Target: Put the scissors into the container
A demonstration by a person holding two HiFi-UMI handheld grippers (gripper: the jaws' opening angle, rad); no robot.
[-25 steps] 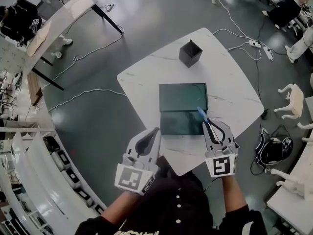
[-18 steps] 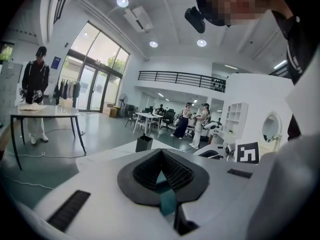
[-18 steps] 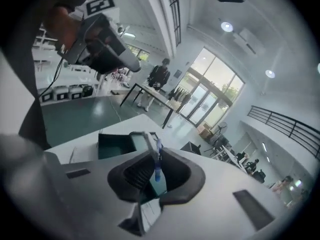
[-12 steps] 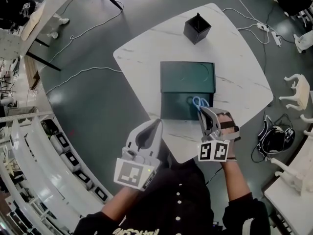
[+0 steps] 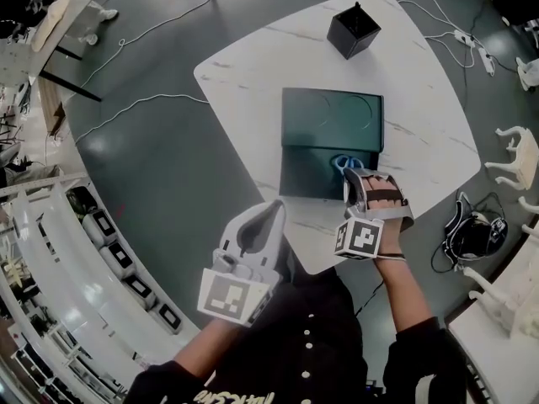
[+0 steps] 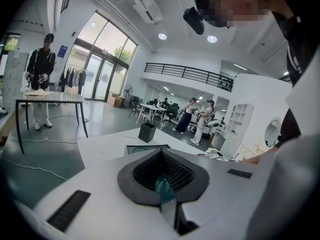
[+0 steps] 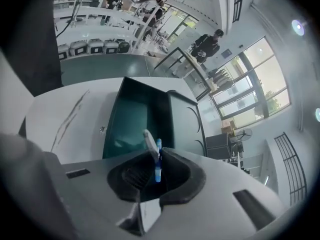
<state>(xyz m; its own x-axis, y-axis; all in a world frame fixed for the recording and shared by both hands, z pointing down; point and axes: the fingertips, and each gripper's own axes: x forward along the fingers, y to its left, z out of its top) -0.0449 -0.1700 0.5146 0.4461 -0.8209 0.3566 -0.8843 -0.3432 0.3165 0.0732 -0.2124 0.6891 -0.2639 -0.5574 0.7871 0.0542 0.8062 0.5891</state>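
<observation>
Right gripper (image 7: 156,170): jaws clamped on the scissors (image 5: 344,162) (blue handles poke past the tips), over the container's (image 5: 330,118) open near half.
Left gripper (image 5: 273,208): jaws together, empty, at the table (image 5: 253,82) edge, left of the container.

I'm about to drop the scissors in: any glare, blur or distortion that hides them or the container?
Head view: strong fisheye curves the table edges, but the scissors show blue and clear against the dark container. Right gripper view: black vignetted corners, scissors sharp between the jaws. Left gripper view: evenly lit, no scissors in it.
</observation>
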